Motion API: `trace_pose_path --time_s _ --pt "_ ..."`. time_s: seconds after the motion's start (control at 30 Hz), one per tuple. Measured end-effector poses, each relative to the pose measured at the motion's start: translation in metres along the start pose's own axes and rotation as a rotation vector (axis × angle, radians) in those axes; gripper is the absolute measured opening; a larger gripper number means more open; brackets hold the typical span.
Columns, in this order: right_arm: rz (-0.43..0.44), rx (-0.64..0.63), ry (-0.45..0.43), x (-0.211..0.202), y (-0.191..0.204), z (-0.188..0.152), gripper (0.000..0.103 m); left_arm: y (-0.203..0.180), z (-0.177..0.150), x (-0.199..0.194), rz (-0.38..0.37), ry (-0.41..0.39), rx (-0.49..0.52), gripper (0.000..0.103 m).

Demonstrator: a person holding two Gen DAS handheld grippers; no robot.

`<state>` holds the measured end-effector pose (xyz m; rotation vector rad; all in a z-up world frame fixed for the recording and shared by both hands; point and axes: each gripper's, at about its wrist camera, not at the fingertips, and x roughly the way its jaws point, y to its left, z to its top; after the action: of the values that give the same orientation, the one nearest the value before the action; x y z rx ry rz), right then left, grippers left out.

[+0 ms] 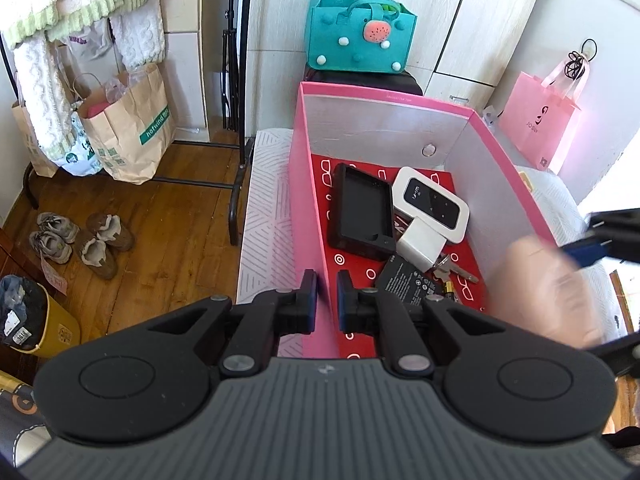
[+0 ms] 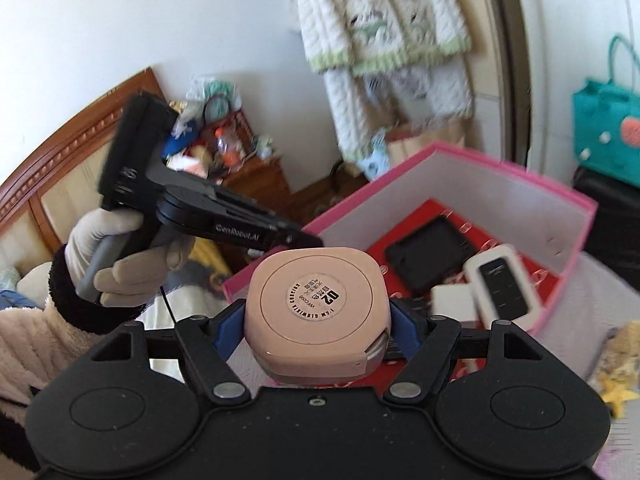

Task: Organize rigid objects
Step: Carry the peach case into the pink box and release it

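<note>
A pink box (image 1: pixel 308 216) with a red patterned floor stands on the bed. Inside lie a black case (image 1: pixel 360 212), a white wi-fi device (image 1: pixel 432 204), a white charger (image 1: pixel 420 246), a black battery (image 1: pixel 412 280) and keys (image 1: pixel 456 268). My left gripper (image 1: pixel 327 300) is shut on the box's left wall at the near end. My right gripper (image 2: pixel 316 320) is shut on a pink rounded case (image 2: pixel 316 312) and holds it above the box's near right edge (image 2: pixel 576 248). The pink case shows blurred in the left wrist view (image 1: pixel 540 292).
A teal felt bag (image 1: pixel 358 38) sits behind the box. A pink paper bag (image 1: pixel 538 128) stands at right. Left of the bed, the wood floor (image 1: pixel 168 240) holds a clothes rack (image 1: pixel 236 184), paper bags (image 1: pixel 132 132), shoes (image 1: pixel 84 240) and a yellow bin (image 1: pixel 44 328).
</note>
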<state>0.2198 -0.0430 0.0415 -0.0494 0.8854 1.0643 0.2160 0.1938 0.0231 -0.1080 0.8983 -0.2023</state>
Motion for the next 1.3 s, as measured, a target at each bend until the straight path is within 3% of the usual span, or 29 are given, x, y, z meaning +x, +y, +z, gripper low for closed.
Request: trace_pose_path --time_s 0.23,0.47,0.73,0.8,0.93,1.07,1.3 --pt "0.032 0.165 0.203 0.070 -0.017 0.022 0.078 0.000 0.002 0.002 -0.007 -0.003 -0.019 0.009" --pt "-0.013 0.266 0.245 0.090 -0.025 0.020 0.080 0.009 -0.001 0.000 -0.033 -0.012 -0.043 0.009" --pt "-0.010 0.269 0.014 0.027 -0.030 0.004 0.081 0.005 -0.004 0.000 -0.012 -0.019 -0.015 0.009" --pt "-0.034 0.272 -0.103 0.006 -0.032 0.000 0.081 0.006 -0.004 0.001 -0.020 -0.025 -0.028 0.009" --pt "-0.119 0.196 -0.249 -0.037 -0.031 -0.012 0.081 0.013 -0.006 0.000 -0.043 -0.038 -0.064 0.009" --pt "-0.191 0.183 -0.337 -0.073 -0.042 -0.023 0.081 0.013 -0.008 0.002 -0.041 -0.052 -0.073 0.009" --pt "-0.187 0.384 -0.413 -0.107 -0.095 -0.066 0.081 0.009 -0.009 0.002 -0.017 -0.058 -0.069 0.009"
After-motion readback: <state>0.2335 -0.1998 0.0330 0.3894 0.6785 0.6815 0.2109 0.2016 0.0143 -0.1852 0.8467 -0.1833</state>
